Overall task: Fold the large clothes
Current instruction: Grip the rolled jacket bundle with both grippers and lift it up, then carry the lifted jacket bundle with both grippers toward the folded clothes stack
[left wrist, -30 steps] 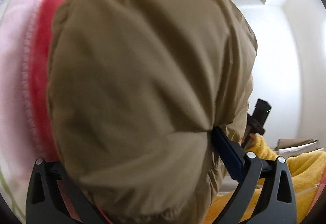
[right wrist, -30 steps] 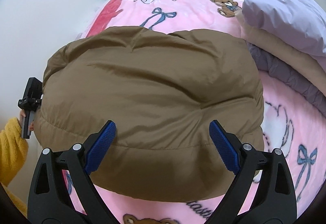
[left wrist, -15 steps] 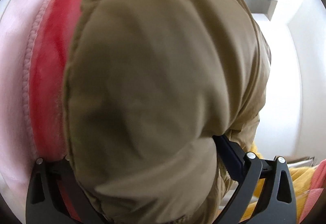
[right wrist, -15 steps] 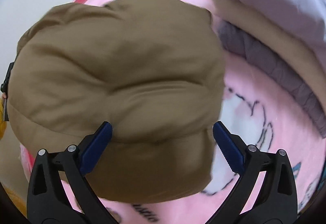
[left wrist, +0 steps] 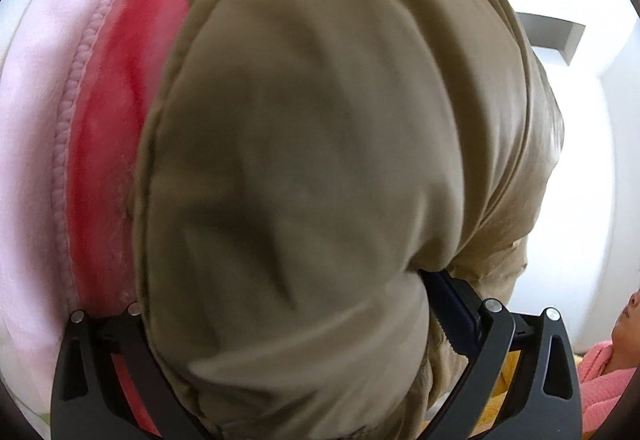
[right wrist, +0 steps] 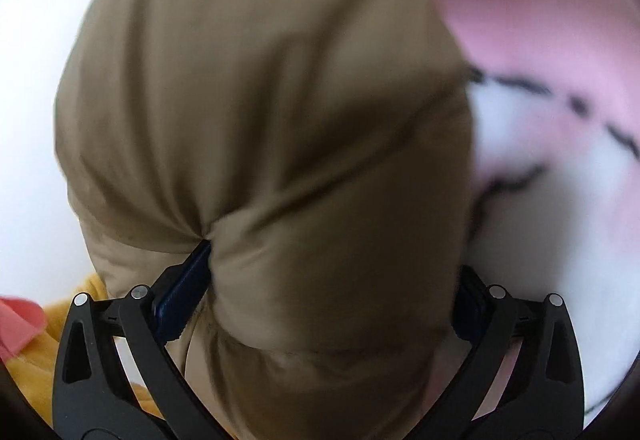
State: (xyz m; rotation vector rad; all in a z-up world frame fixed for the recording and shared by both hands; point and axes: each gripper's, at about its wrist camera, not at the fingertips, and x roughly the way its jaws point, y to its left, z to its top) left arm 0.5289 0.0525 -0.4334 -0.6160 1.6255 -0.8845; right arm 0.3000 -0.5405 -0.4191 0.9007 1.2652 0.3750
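Note:
A puffy olive-brown jacket (left wrist: 320, 160) fills the left wrist view, lying on a pink blanket with a red border (left wrist: 104, 120). My left gripper (left wrist: 288, 280) has its jaws spread wide with the jacket bulging between them. Its right blue pad (left wrist: 452, 316) dents the fabric, and its left pad is hidden. In the right wrist view the same jacket (right wrist: 260, 100) bulges into my right gripper (right wrist: 332, 260), whose jaws stand at their widest. Its left pad (right wrist: 184, 288) pokes a crease into the jacket, and the right pad is mostly covered.
The pink printed blanket (right wrist: 540, 20) spreads to the right of the jacket. A white wall (left wrist: 580, 160) lies behind it. A yellow sleeve (right wrist: 36, 356) shows at lower left, and part of a person in a pink top (left wrist: 608, 364) at the right edge.
My right gripper has dropped down and pushed in onto the jacket's edge, so the jacket now fills its open jaws. The left gripper rolled a little in place with the jacket between its jaws.

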